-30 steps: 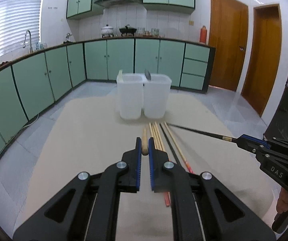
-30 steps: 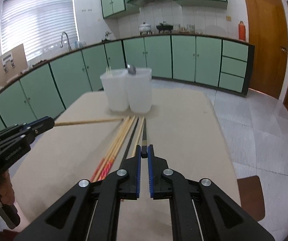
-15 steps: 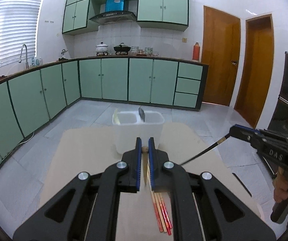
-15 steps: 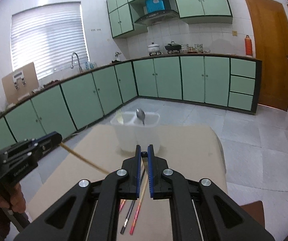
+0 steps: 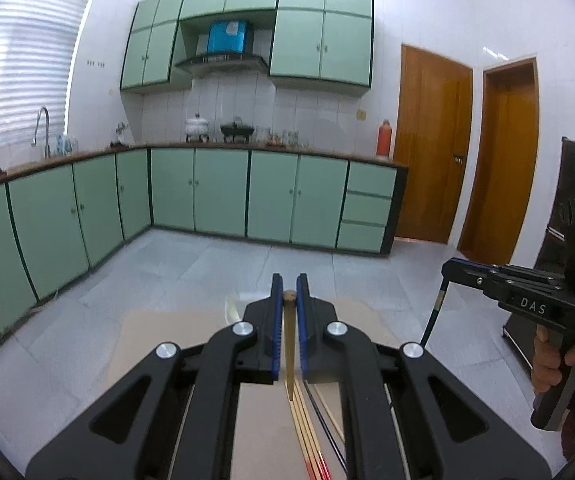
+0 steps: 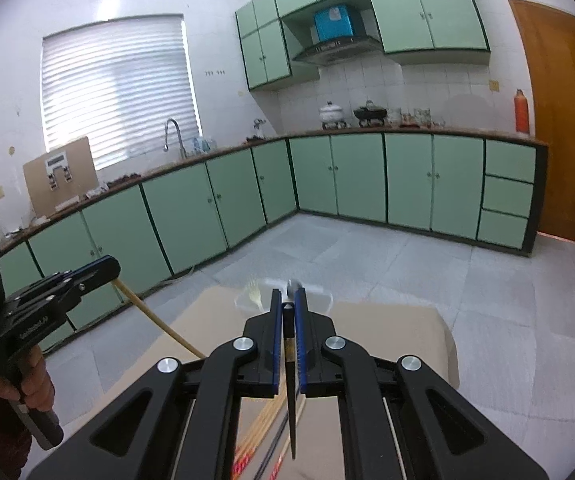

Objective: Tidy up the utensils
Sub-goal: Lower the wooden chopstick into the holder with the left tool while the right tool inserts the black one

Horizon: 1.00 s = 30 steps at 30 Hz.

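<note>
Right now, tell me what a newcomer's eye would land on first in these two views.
Most striking is that each gripper pinches one chopstick by its top end so it hangs down: the left gripper holds a pale wooden chopstick, the right gripper a black chopstick. Below them, more chopsticks lie on the tan table, and at its far end stands a white container with utensils in it. Behind runs a wall of green cabinets.
</note>
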Tool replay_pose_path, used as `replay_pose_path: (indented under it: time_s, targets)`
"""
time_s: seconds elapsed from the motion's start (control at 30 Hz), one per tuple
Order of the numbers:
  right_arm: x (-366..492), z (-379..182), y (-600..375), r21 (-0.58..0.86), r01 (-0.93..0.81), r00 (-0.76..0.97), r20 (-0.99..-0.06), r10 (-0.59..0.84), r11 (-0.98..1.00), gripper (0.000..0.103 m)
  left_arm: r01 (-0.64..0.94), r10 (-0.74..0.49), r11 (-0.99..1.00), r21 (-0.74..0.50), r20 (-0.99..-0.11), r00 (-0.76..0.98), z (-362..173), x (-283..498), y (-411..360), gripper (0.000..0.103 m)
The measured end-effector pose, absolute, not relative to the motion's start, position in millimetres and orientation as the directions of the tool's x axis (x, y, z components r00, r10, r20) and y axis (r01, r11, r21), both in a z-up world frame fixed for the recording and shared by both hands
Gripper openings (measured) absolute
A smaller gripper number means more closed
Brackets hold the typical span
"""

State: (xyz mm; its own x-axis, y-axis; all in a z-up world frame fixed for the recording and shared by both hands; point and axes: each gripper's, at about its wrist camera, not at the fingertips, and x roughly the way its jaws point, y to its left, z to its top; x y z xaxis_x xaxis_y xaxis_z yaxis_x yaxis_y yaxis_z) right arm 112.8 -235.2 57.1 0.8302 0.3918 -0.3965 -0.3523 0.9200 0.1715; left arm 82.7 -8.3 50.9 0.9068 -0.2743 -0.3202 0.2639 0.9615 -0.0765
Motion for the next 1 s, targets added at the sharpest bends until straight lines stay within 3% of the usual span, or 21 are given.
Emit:
replay_pose_path:
  time_s: [0.27,0.47,0.77,1.0]
  targets:
    - [167,114,-221,0.127,-0.368,0.877,-0.281,0.389,0.921,0.006,0.227,-0.227,0.974,-0.023,-0.199,0.953,98,130,-19,0.006]
    - [218,122,-209,0.096,-0.336,0.907,-0.237,0.349,0.937,0.006,0.195,-0.192,0.981,-0.006,-0.195,0.962,97,181,-29,0.006]
    - [280,58,-192,0.110,-0.295,0.885,-0.343,0.314,0.949,0.006,0.162,-0.165,0.986,-0.036,-0.323,0.932,39,252,-34,0.006]
    - [280,20,-194,0.141,-0.297,0.842,-0.427,0.329,0.944,0.007,0.157,-0.157,0.987,-0.034,-0.406,0.900,4,261,-24,0.010]
